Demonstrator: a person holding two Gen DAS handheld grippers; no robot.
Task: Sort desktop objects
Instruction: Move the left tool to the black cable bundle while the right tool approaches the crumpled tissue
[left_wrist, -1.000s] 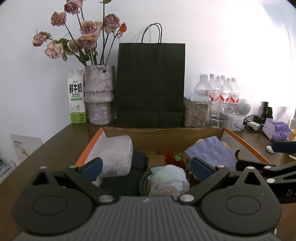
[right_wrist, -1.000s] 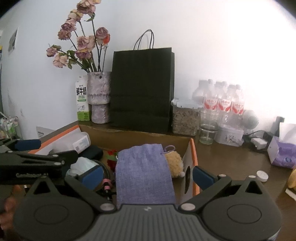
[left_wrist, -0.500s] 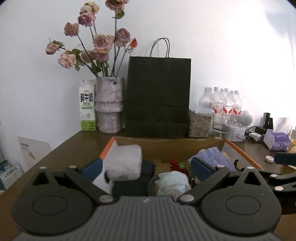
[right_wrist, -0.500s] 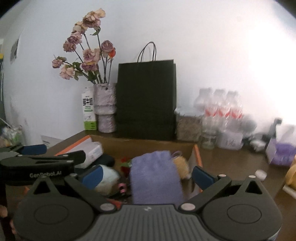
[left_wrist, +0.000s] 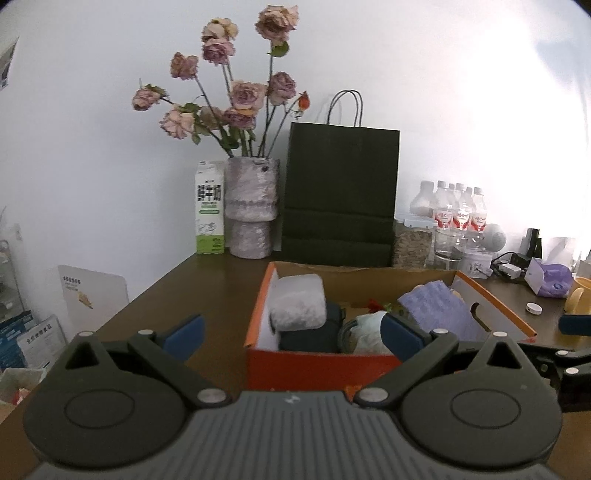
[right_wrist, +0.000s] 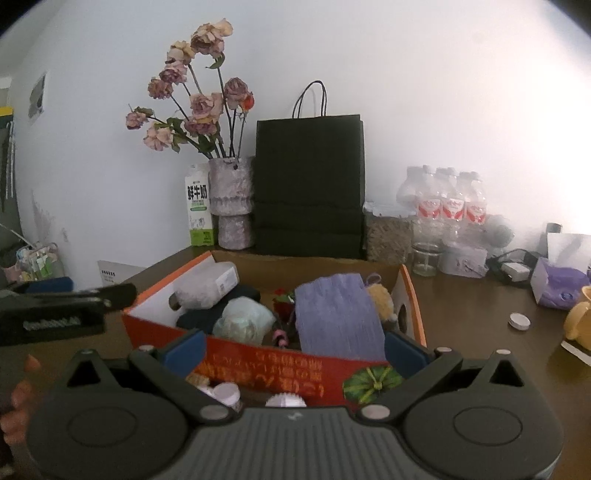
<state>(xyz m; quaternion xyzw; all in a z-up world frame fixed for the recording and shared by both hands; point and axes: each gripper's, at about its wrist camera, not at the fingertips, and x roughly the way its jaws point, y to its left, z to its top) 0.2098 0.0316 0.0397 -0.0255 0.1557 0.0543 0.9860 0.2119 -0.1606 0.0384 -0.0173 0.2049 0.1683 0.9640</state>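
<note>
Your left gripper hangs level just short of the near wall of the orange box, its blue fingers spread wide with nothing between them; the left pad sits over bare brown table, the right pad over the box's near edge. Your right gripper is held level too, jaws equally wide and empty, straddling the box's printed front wall; your fingers show at the lower left edge of the right wrist view. Inside the box lie a lilac cloth pouch, a clear plastic container, a pale crumpled bag and a dark case; a small white cap rests on the table to the right, well apart from the box.
</note>
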